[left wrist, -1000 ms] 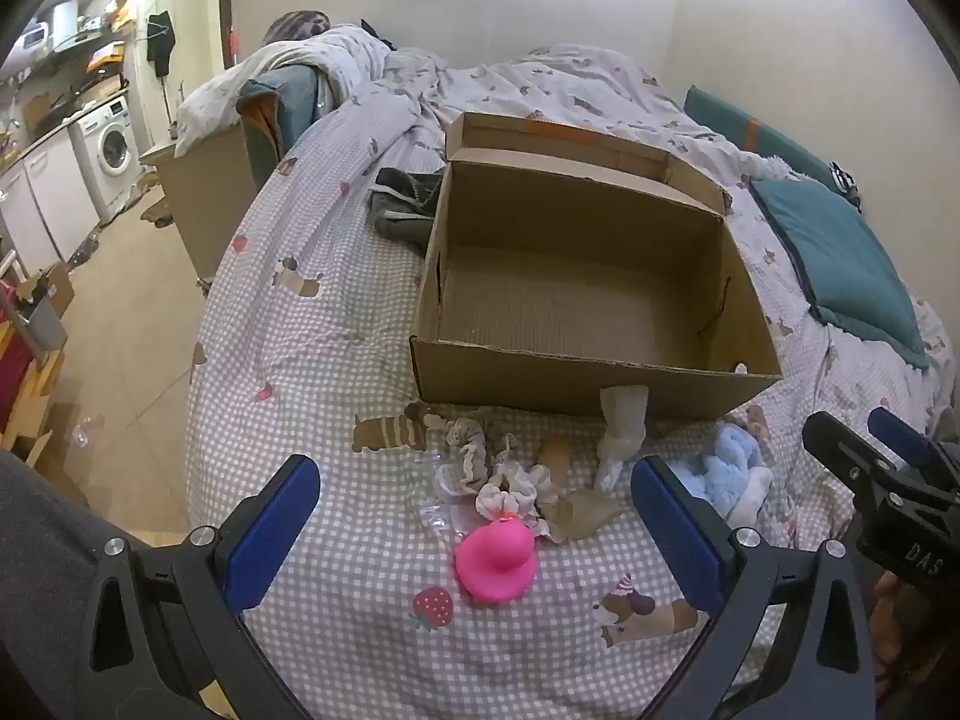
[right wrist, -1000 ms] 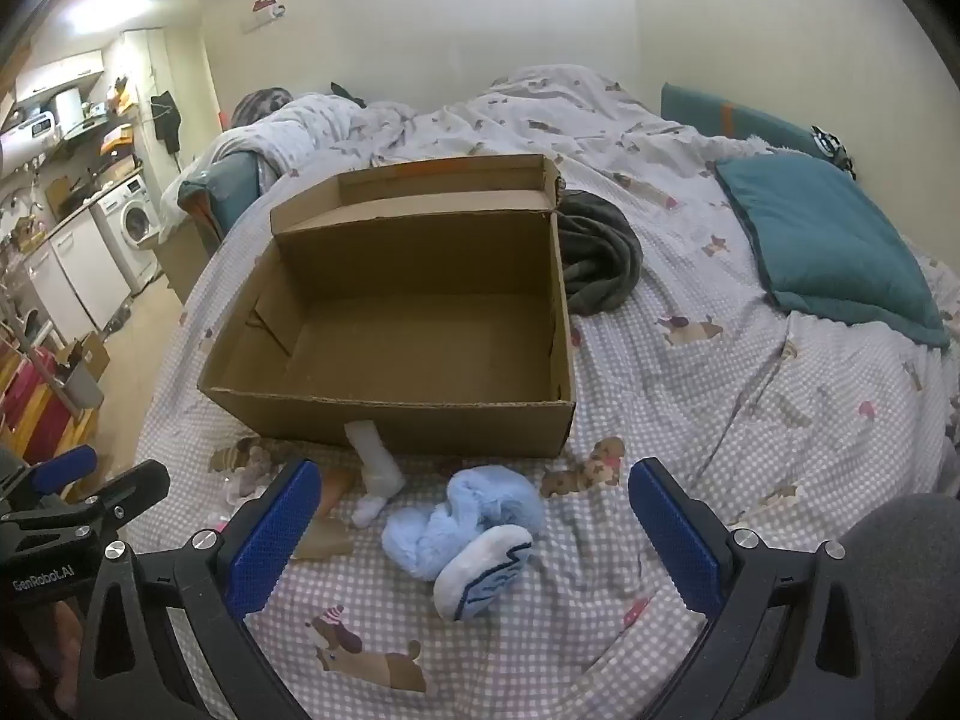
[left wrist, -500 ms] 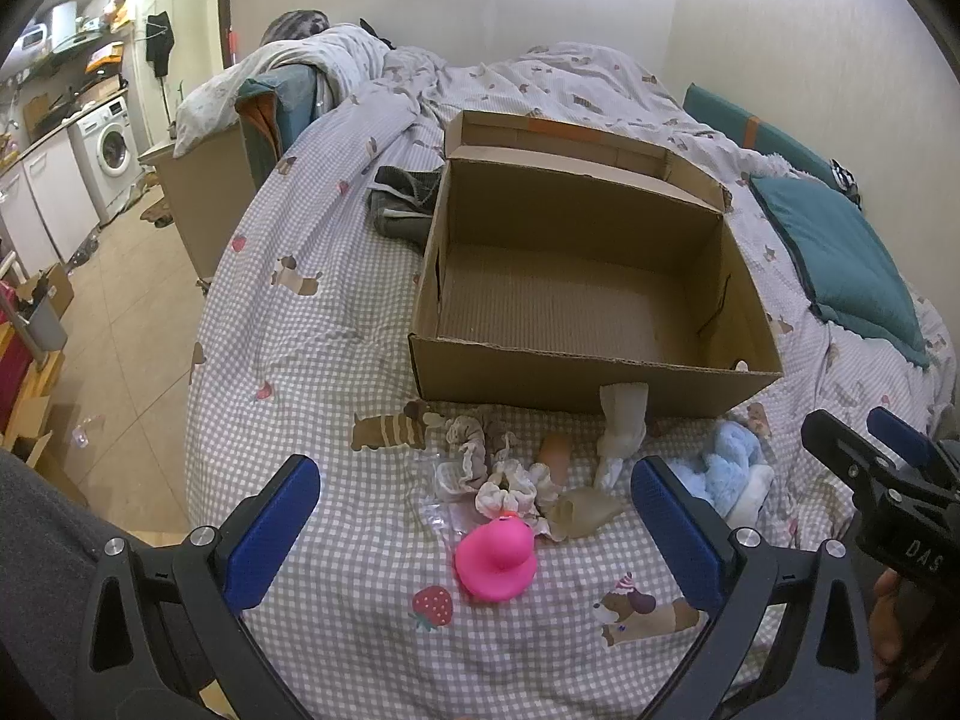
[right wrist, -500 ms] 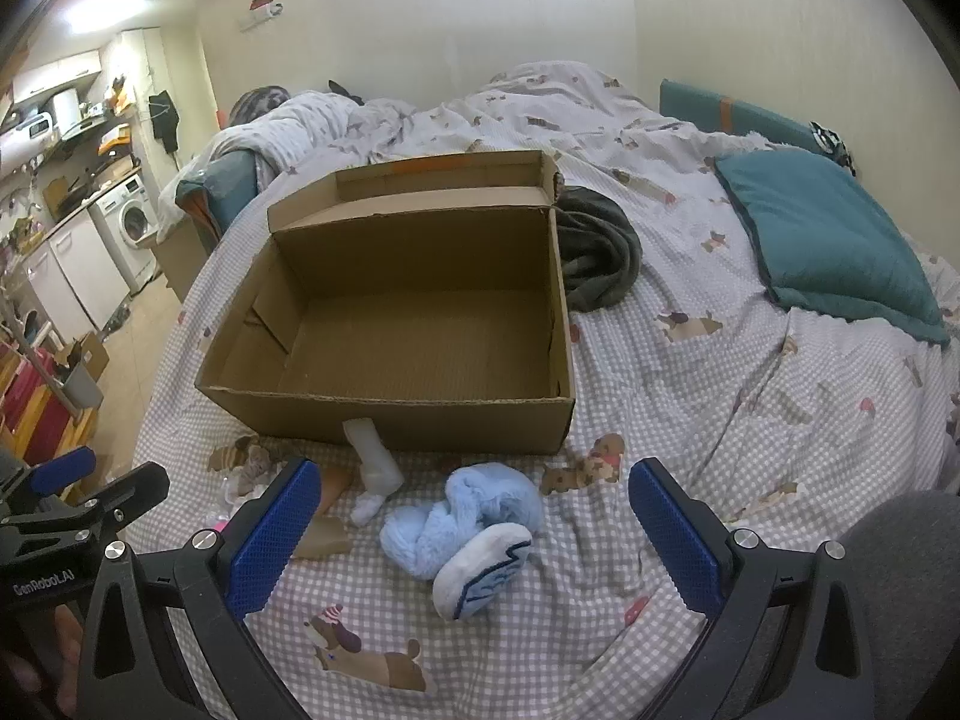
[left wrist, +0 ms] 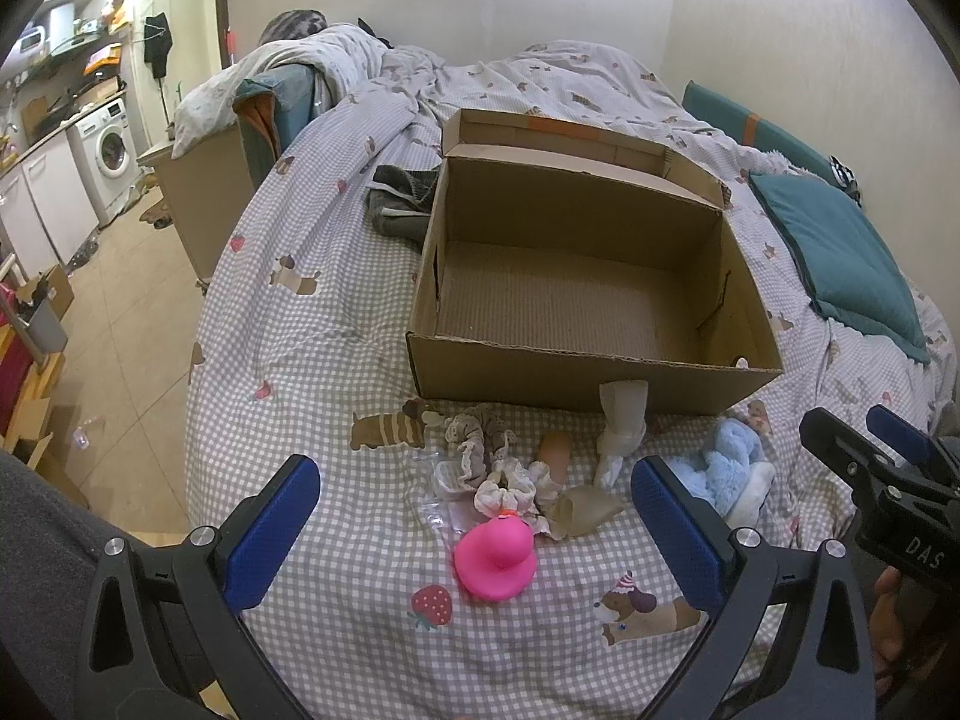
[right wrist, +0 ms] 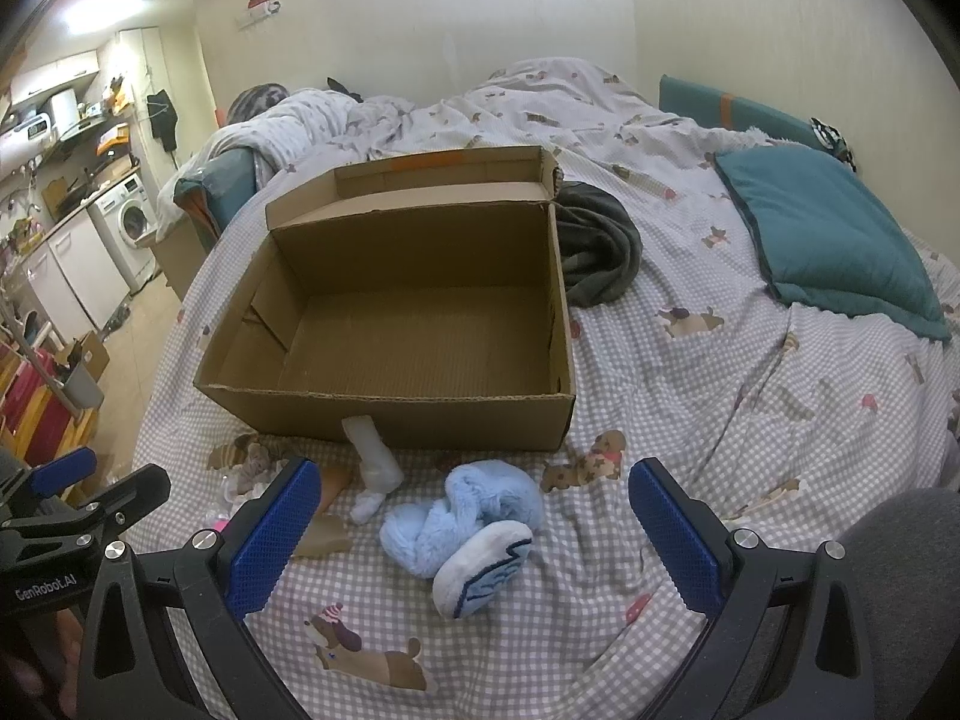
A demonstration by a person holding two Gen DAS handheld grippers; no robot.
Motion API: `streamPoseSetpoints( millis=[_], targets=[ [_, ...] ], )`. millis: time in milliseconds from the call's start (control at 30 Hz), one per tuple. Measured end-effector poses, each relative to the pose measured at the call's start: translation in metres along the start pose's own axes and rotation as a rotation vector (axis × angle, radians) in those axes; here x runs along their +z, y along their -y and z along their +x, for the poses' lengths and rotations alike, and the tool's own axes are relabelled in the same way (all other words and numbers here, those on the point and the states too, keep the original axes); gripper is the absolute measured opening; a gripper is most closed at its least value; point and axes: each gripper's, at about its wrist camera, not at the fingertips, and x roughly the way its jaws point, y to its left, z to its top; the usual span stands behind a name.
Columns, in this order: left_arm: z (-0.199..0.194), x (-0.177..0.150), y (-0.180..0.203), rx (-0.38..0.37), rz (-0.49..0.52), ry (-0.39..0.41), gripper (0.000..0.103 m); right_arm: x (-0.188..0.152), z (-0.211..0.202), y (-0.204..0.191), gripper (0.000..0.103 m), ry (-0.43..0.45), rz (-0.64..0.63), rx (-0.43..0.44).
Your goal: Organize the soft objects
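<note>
An open cardboard box [left wrist: 576, 294] sits on the bed [left wrist: 312, 324], its floor bare, its lid flap folded back toward the far side. Along its near wall a little heap of soft things lies on the checked sheet. A pink duck [left wrist: 495, 558] is nearest the left gripper [left wrist: 474, 534], which hangs over it with both blue pads spread wide and nothing between them. Just behind the duck are frilly scrunchies [left wrist: 507, 483], with another pale one [left wrist: 474, 438] a bit farther back, and some clear plastic wrap [left wrist: 444, 492] beside them. A tan sock [left wrist: 585, 510] lies touching the scrunchies, and a white sock [left wrist: 621, 429] leans up against the box wall.

To the right of these a fluffy blue slipper [right wrist: 474, 531] lies on its side, sole turned outward, close to the box but not touching it. The right gripper [right wrist: 474, 531] is over it, jaws equally wide and holding nothing.

Behind the box a grey garment [right wrist: 594, 252] is bunched against its far corner, and a teal pillow [right wrist: 828, 240] rests well off to the right near the wall
</note>
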Motion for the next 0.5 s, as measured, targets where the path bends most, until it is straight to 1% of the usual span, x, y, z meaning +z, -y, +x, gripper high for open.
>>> streamPoseSetpoints(
  millis=[500],
  targets=[
    [0.0035,-0.0021,0.0007,0.001,0.001,0.000,0.103,-0.0005,0.0006,-0.0001,0.103,-0.004,0.003,0.000]
  ],
)
